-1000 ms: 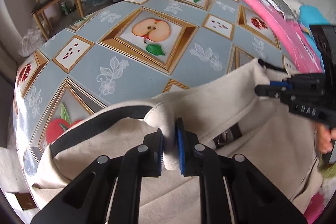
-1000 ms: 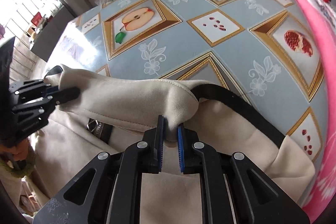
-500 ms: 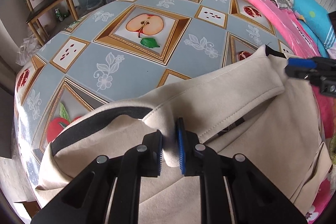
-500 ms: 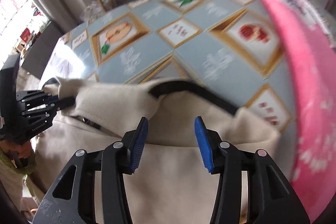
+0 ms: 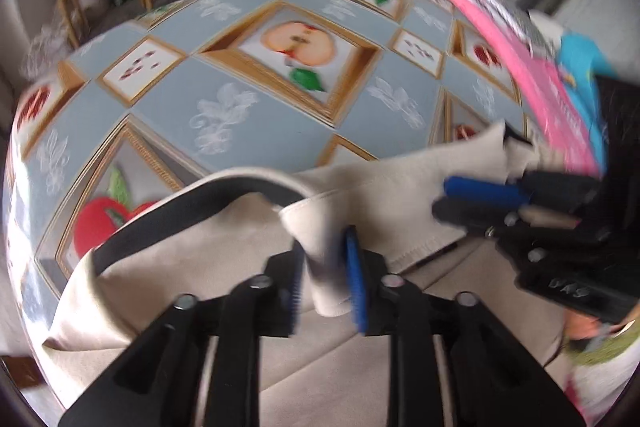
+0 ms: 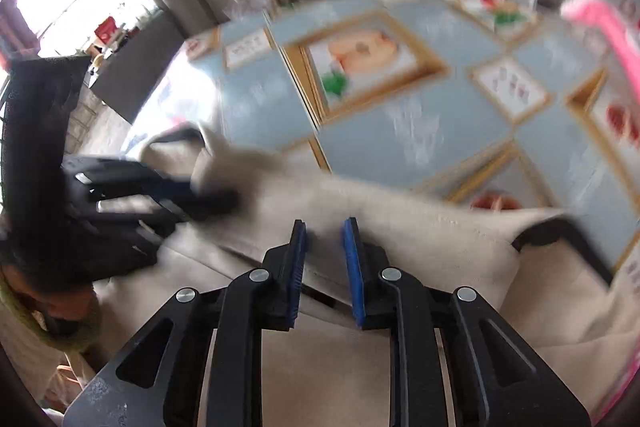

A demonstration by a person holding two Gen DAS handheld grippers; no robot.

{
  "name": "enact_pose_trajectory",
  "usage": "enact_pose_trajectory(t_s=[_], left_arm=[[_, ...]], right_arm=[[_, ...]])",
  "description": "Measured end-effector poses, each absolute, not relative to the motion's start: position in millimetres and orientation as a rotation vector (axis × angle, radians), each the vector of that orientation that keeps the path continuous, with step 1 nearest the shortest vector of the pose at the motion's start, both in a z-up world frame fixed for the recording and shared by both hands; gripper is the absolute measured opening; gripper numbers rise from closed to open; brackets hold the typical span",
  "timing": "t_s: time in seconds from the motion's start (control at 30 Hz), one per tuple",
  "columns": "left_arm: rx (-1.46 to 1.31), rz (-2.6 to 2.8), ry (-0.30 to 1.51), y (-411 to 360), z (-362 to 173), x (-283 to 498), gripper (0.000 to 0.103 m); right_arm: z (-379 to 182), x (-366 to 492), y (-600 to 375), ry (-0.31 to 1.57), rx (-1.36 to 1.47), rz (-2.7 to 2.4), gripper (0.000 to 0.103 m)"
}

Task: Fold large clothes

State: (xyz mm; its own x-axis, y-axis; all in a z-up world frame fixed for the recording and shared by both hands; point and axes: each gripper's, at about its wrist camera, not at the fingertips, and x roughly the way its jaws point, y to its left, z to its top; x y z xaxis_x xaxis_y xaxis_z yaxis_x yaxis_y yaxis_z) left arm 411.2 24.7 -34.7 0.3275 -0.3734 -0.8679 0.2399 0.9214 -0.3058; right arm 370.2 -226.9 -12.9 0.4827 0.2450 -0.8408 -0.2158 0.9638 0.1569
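Since half a second ago the right gripper (image 6: 323,267) has swung left along the beige garment (image 5: 224,251) on the fruit-print tablecloth (image 5: 248,131), its 2 jaws closing above the folded edge ahead, while the left gripper (image 5: 323,283), opening, loosely brackets the collar fold.

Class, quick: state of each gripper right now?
Left gripper: jaws opening, a fold of the beige garment between them.
Right gripper: jaws closing over the beige garment, nothing gripped yet.
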Motion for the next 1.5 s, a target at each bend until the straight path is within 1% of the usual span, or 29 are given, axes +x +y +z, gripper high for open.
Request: enact_pose_trajectory(t_s=[0.07,0.13,0.17,0.2,0.33,0.43,0.53,0.63,0.67,0.7,0.73,0.9,1.03,1.1,1.2,1.27,1.33,1.4,1.43,1.47,1.5], left_arm=[[-0.277,-0.4,1.176,51,-33,417,0.034],[-0.376,-0.391,1.175,68,-30,419,0.034],[-0.377,-0.366,1.165,72,-26,418,0.033],[-0.347,-0.325,1.142,75,-20,416,0.03],[-0.329,-0.359,1.07,70,5,406,0.03],[-0.299,-0.448,1.059,49,12,399,0.03],[-0.242,-0.507,1.112,25,3,399,0.03],[-0.16,-0.49,1.184,8,-21,399,0.03],[-0.138,-0.477,1.203,7,-30,398,0.027],[-0.136,-0.479,1.198,8,-33,396,0.026],[-0.137,-0.479,1.179,9,-34,393,0.026],[-0.094,-0.473,1.165,7,-35,389,0.026],[-0.058,-0.461,1.148,2,-35,388,0.026],[-0.062,-0.457,1.142,4,-35,387,0.025],[-0.07,-0.454,1.136,5,-35,385,0.025],[-0.074,-0.456,1.128,6,-36,385,0.025],[-0.078,-0.454,1.126,5,-36,385,0.025],[-0.074,-0.45,1.127,4,-36,385,0.025],[-0.07,-0.448,1.127,4,-35,384,0.025],[-0.068,-0.447,1.126,5,-35,384,0.025],[-0.065,-0.446,1.124,4,-34,383,0.025]], right_arm=[[-14,371,-236,1.058,0.093,0.292,0.019],[-17,371,-244,1.068,0.149,0.311,0.019],[-17,371,-245,1.066,0.152,0.314,0.019],[-17,371,-245,1.065,0.153,0.315,0.019],[-18,371,-241,1.055,0.111,0.312,0.019],[-17,367,-239,1.049,0.088,0.308,0.019],[-19,369,-235,1.052,0.07,0.301,0.019],[-19,369,-237,1.074,0.069,0.302,0.019],[-19,368,-237,1.079,0.069,0.303,0.02],[-19,366,-238,1.085,0.064,0.307,0.02],[-20,364,-238,1.09,0.054,0.309,0.021],[-20,352,-250,1.094,-0.048,0.225,0.021],[-18,353,-288,1.119,0.021,0.116,0.02],[-19,354,-311,1.129,0.062,0.032,0.027],[-12,349,-334,1.114,0.193,0.006,0.026],[5,340,-337,1.061,0.274,0.048,0.026],[22,336,-325,1.013,0.272,0.072,0.026],[33,337,-304,0.981,0.232,0.101,0.034],[34,341,-292,0.976,0.196,0.103,0.042],[34,345,-283,0.974,0.164,0.096,0.045],[30,350,-272,0.977,0.133,0.087,0.045]])
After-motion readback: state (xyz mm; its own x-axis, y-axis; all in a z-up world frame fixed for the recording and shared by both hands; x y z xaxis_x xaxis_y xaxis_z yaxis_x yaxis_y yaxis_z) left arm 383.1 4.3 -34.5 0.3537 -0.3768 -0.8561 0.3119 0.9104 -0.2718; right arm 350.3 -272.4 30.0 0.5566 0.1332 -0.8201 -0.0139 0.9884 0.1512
